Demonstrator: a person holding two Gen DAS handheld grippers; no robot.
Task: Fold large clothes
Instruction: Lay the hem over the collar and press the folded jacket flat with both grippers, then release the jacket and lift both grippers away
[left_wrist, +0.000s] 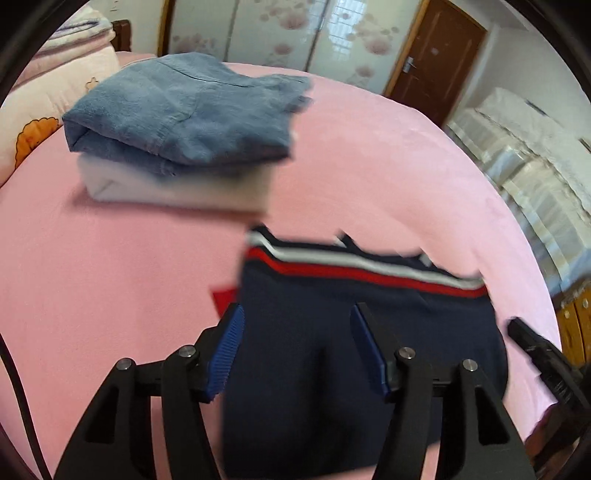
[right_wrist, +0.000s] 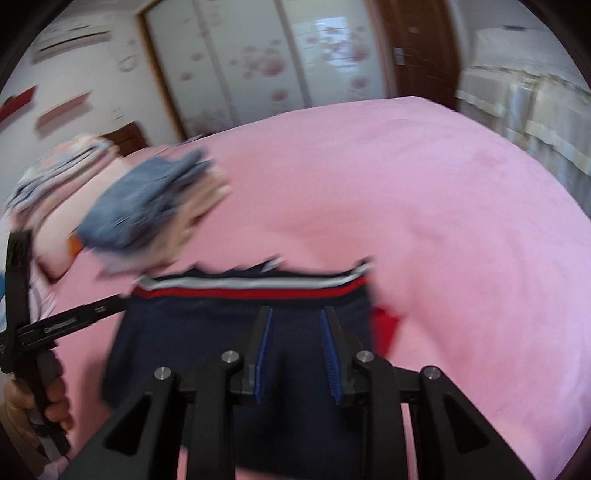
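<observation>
- Left gripper (left_wrist: 297, 319): jaws spread wide over the navy garment (left_wrist: 351, 332).
- Right gripper (right_wrist: 297, 319): jaws parted above the same garment.
- Garment: folded, red-white striped band, near edge of pink bed (left_wrist: 110, 277).

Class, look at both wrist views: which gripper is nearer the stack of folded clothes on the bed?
Left. The left gripper sits over the navy garment, with the folded stack just ahead-left. The right gripper is farther; the stack lies well off to its left.
</observation>
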